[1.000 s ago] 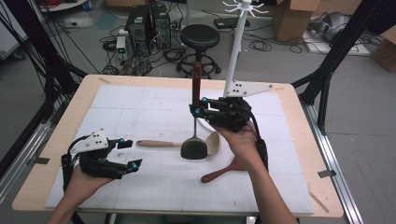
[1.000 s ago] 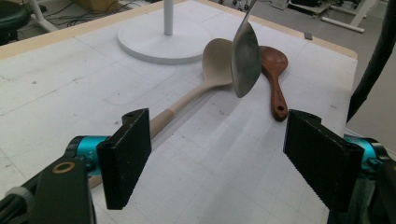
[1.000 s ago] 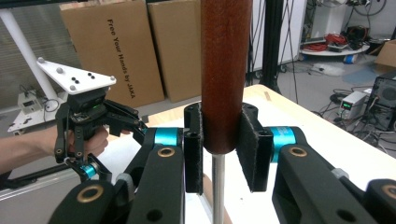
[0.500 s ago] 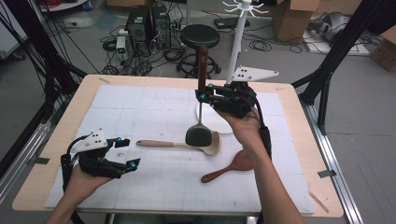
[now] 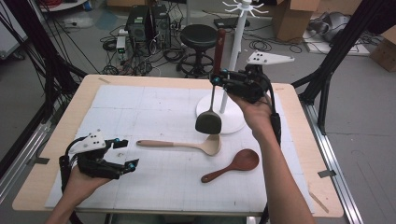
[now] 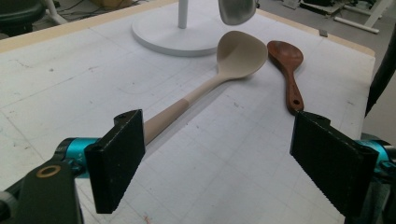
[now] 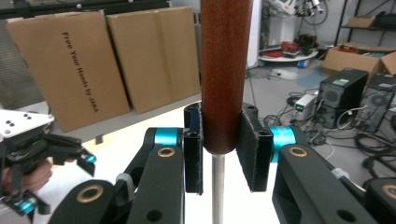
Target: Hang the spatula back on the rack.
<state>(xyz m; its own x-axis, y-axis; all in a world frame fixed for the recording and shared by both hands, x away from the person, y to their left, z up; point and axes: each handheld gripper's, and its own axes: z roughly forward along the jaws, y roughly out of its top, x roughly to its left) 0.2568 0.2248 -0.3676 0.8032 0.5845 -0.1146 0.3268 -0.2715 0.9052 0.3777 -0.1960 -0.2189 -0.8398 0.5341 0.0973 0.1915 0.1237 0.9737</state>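
Hanging upright in the right gripper: 1 spatula, dark red-brown wooden handle, thin metal shaft, dark blade at the bottom. Jaws are clamped on the handle's lower end, pads pressed to both sides, as seen in the right gripper view; blade is held clear of the table, above the white round base of the rack.

Items listed, high view:
- Rack: white pole w/ hook arms at top, round base set on the mat, far right of centre.
- Light wooden ladle: laid flat on mat, handle pointed toward the left gripper, bowl just below the spatula blade, apart from it.
- Dark wooden spoon: laid flat, right of the ladle, bowl near the ladle bowl, not touching.
- Left gripper: held low over the mat's near left part, jaws spread wide w/ nothing between, having just been opened a little further. In the left gripper view the ladle handle end is seen beside one pad; contact can't be told.
- Floor behind table: stool, PC towers, cables, cardboard boxes.
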